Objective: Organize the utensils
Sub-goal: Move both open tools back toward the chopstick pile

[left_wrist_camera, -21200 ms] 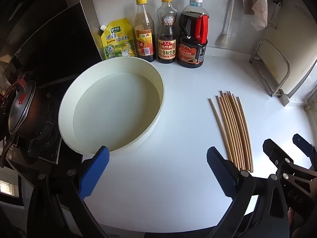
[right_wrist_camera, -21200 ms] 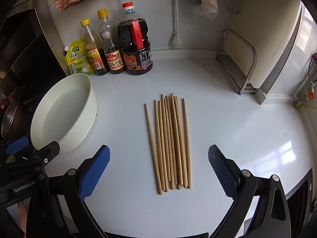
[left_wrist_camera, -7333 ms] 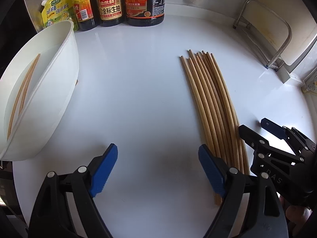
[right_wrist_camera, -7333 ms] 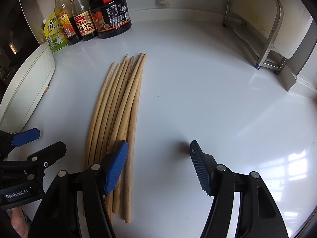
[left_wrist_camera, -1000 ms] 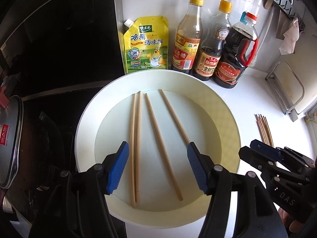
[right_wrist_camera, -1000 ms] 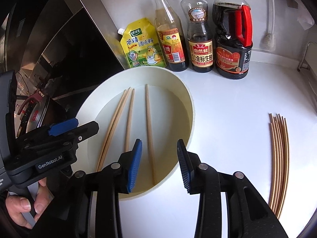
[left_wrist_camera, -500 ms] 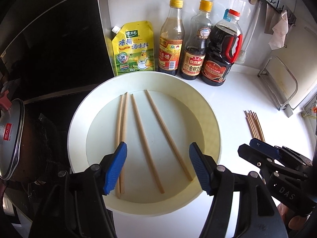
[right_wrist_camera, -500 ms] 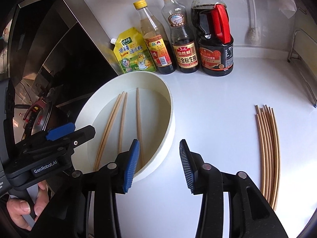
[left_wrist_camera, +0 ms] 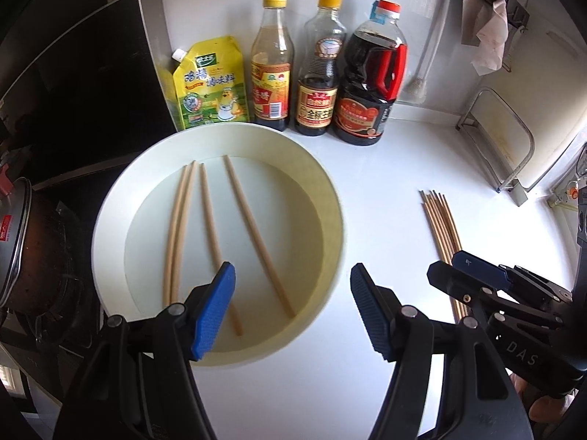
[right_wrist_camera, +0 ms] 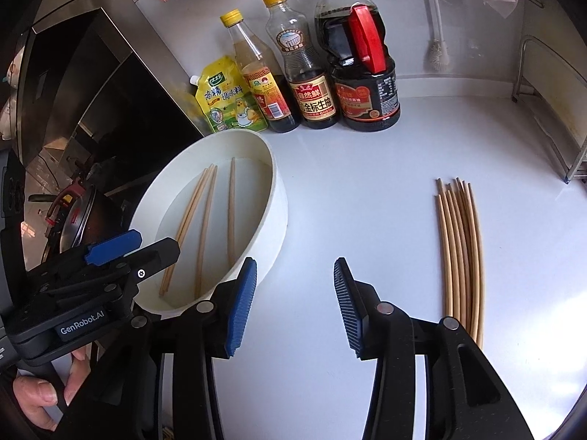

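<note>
A white round basin [left_wrist_camera: 330,198] holds several wooden chopsticks [left_wrist_camera: 253,227] lying loose on its bottom. A bundle of several more chopsticks [left_wrist_camera: 440,220] lies on the white counter to the right. My left gripper [left_wrist_camera: 291,304] hovers over the basin's near right rim, open and empty. My right gripper [right_wrist_camera: 293,304] is above the bare counter just right of the basin [right_wrist_camera: 279,198], open with nothing between its fingers. The counter bundle [right_wrist_camera: 460,249] lies to its right. Each gripper shows in the other's view: right gripper [left_wrist_camera: 477,275], left gripper [right_wrist_camera: 121,249].
A yellow pouch [left_wrist_camera: 209,84] and three sauce bottles [left_wrist_camera: 319,73] stand against the back wall behind the basin. A pot [left_wrist_camera: 18,245] sits on the stove at left. A metal rack [left_wrist_camera: 513,154] stands at the right wall. A person's hand [right_wrist_camera: 47,392] holds the left gripper.
Both grippers have moved right, away from the middle of the basin toward the counter bundle. The right gripper's jaws stand a little wider. The chopsticks in the basin have not moved.
</note>
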The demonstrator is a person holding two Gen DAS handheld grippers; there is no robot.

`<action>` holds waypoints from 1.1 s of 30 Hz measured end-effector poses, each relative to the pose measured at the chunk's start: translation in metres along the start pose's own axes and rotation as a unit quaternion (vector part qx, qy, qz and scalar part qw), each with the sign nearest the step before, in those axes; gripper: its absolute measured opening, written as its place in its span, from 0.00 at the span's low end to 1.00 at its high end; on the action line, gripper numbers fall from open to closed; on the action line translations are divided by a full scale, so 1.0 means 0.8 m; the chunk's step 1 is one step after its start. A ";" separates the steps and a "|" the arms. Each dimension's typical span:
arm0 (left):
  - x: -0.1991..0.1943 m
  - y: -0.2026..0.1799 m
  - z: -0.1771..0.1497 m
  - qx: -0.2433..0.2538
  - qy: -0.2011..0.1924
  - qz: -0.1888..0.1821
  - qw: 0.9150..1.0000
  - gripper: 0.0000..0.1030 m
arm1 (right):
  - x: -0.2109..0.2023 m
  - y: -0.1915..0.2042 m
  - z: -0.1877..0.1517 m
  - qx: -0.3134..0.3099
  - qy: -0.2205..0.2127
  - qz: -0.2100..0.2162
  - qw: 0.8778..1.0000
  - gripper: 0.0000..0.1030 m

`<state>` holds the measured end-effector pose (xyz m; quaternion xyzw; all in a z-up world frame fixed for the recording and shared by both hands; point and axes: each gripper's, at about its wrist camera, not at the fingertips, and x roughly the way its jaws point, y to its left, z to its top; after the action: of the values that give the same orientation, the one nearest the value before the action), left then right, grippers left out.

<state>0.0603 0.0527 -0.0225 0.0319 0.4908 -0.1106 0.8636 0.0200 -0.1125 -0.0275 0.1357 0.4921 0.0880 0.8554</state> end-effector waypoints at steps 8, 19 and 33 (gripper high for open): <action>0.001 -0.052 -0.005 0.010 0.002 -0.016 1.000 0.65 | -0.019 -0.043 -0.006 0.007 0.003 -0.020 1.000 0.42; 0.026 -0.108 -0.014 0.019 0.019 -0.032 0.999 0.65 | -0.036 -0.123 -0.021 0.021 0.006 -0.070 0.997 0.45; 0.057 -0.154 -0.029 0.033 0.030 -0.016 0.999 0.69 | -0.019 -0.207 -0.048 0.042 0.020 -0.094 0.994 0.54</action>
<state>0.0359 -0.0707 -0.0672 0.0554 0.5130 -0.1393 0.8452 -0.0178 -0.2681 -0.0861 0.1225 0.5228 -0.0112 0.8436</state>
